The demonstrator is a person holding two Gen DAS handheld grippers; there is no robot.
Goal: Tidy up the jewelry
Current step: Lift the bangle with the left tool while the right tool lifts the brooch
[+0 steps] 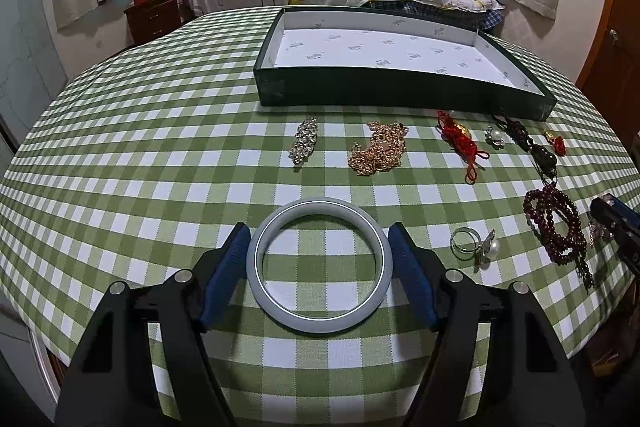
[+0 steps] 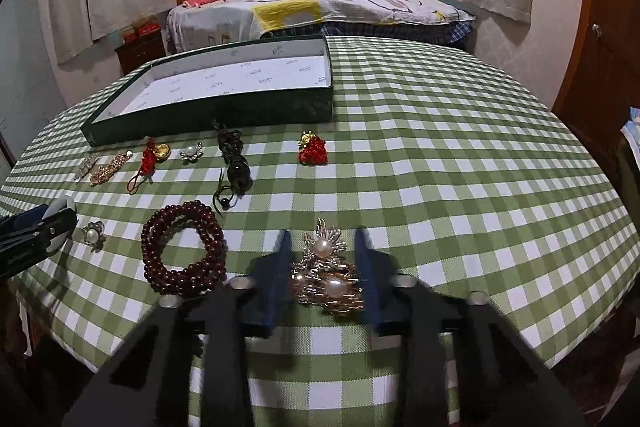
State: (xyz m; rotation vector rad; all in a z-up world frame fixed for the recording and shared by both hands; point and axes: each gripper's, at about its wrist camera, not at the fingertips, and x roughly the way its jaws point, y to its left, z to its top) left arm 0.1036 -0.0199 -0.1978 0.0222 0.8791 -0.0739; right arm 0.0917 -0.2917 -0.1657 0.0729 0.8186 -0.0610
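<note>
In the left wrist view my left gripper (image 1: 318, 233) is open around a grey jade bangle (image 1: 319, 323) that lies flat on the checked cloth; the blue pads stand at its two sides. In the right wrist view my right gripper (image 2: 322, 241) is open around a gold brooch with two pearls (image 2: 326, 277) on the cloth. An empty dark green box with a white lining (image 1: 400, 87) (image 2: 208, 103) stands at the back of the table.
Loose jewelry lies in rows on the table: a crystal clip (image 1: 304, 141), a gold chain (image 1: 378, 149), a red cord charm (image 1: 460, 143), a pearl ring (image 1: 478, 245), dark red beads (image 2: 184, 247), a black tassel (image 2: 236, 163), a red charm (image 2: 313, 149). A bed stands behind.
</note>
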